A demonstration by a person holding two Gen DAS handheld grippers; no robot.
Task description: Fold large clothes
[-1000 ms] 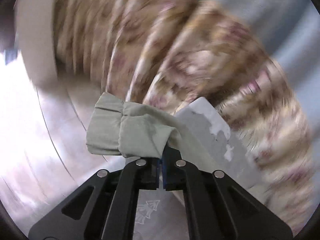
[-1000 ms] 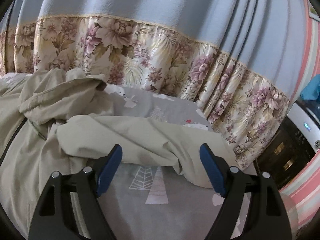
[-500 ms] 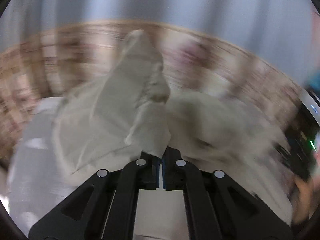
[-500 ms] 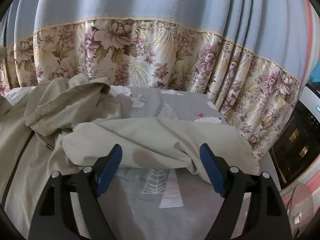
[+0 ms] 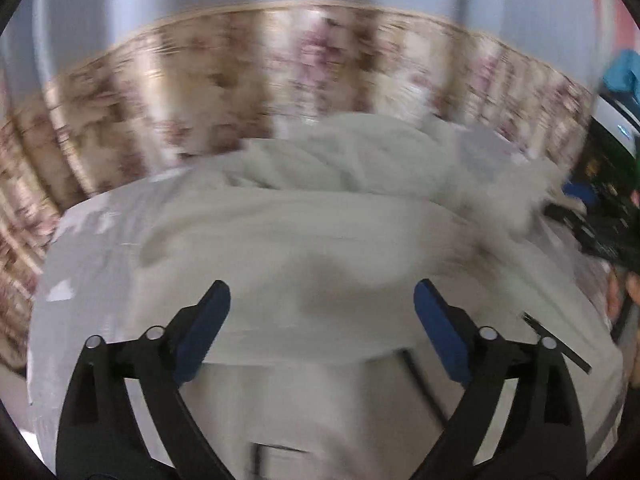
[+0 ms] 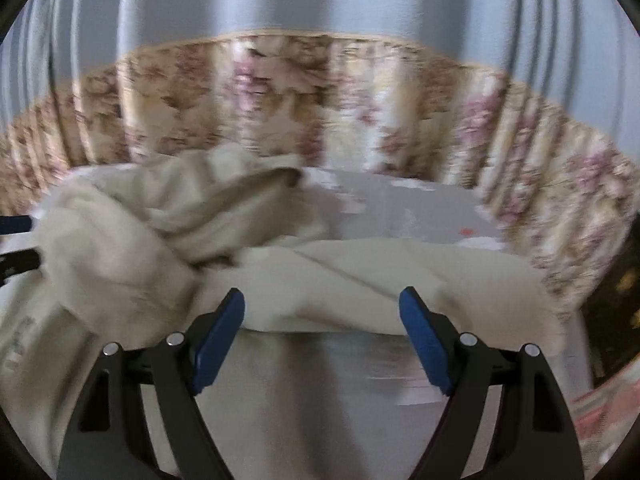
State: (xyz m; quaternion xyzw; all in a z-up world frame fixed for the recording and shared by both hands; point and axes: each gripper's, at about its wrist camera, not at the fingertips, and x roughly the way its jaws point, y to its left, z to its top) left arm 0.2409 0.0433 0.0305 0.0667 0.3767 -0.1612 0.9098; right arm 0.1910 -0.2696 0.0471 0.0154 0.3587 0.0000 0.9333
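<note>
- Left gripper (image 5: 322, 312): jaws wide apart, just sprung open, nothing clamped between the blue pads (image 5: 204, 326) (a fold of the garment lies below and beyond the gap, not pressed by either pad).
- Right gripper (image 6: 322, 320): jaws apart as well, blue pads (image 6: 218, 340) clear of any cloth, hovering over the near edge of a folded-over flap.
- Pale beige garment (image 5: 304, 240): spread across the grey bed sheet (image 5: 80, 280), bunched into a rumpled heap toward the far side, smoother and flatter nearer the left gripper.
- Same garment in the right wrist view (image 6: 168, 232): crumpled mound at the left, a flatter flap stretching right with a straight fold edge just ahead of the fingertips.
- Dark zipper line (image 5: 556, 338) running along the garment's right-hand part, beside the left gripper's right finger.
- Grey bed sheet in the right wrist view (image 6: 400, 208): bare beyond the flap, with pale printed shapes and a small red mark (too blurred to name).
- Floral curtain (image 6: 280, 92) behind the bed, plain blue-grey above a flowered beige band.
- Dark appliance (image 5: 604, 184) at the far right of the left wrist view, something turquoise above it.
- Both views smeared by motion blur, fine detail of the cloth not readable.
</note>
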